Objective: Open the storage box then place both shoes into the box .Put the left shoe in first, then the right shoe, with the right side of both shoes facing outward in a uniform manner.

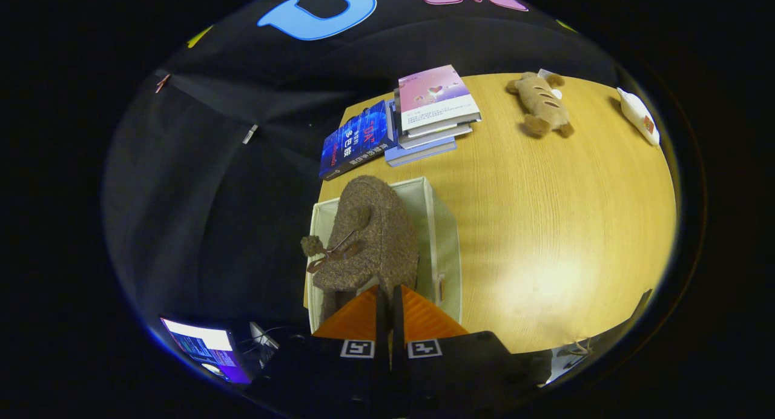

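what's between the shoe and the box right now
Nothing visible. The fingers are nearly closed on the brown fuzzy shoe, which hangs right over the open white box. I can't tell whether another shoe is already inside.

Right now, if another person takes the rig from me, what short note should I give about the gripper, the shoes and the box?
Gripper: fingers nearly together, apparently pinching the rear edge of the brown fuzzy shoe.
Shoe: hangs over the open storage box, partly inside it, not yet released.
Box: at the wooden table's near corner, lid already off.
Whether a second shoe lies under this one cannot be told.
Left: lower this shoe, release it, confirm both shoes are inside with right sides outward.
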`<state>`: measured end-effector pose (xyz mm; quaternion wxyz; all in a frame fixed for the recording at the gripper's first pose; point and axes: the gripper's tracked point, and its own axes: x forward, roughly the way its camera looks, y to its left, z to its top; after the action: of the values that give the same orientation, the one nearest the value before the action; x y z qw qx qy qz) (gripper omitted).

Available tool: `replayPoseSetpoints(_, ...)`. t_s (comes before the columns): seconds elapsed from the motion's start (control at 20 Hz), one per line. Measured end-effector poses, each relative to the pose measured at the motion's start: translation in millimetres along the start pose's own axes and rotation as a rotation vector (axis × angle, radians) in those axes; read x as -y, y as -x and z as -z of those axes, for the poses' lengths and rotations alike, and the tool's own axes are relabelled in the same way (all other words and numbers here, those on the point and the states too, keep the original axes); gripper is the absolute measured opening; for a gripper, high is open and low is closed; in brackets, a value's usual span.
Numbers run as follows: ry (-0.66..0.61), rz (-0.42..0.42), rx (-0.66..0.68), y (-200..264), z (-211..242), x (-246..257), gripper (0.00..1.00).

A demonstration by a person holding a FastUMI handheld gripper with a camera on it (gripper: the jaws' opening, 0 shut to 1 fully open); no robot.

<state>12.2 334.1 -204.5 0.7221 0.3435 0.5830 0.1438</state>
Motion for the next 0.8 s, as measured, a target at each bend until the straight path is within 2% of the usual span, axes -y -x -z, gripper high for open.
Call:
replayPoseSetpoints(0.05,-0.010,-0.025,0.004,-0.8,-0.6,-6.8,0.07)
replayPoseSetpoints(0.15,-0.033,-0.066,0.031,4.5,-10.3,-20.2,0.20)
replayPoseSetpoints(0.3,0.017,-0.080,0.076,6.2,-20.7,-25.2,1.00)
replayPoseSetpoints(0.55,0.046,-0.065,0.092,11.2,-20.9,-17.9,0.99)
replayPoseSetpoints(0.8,0.050,-0.101,0.135,23.6,-28.9,-14.5,0.99)
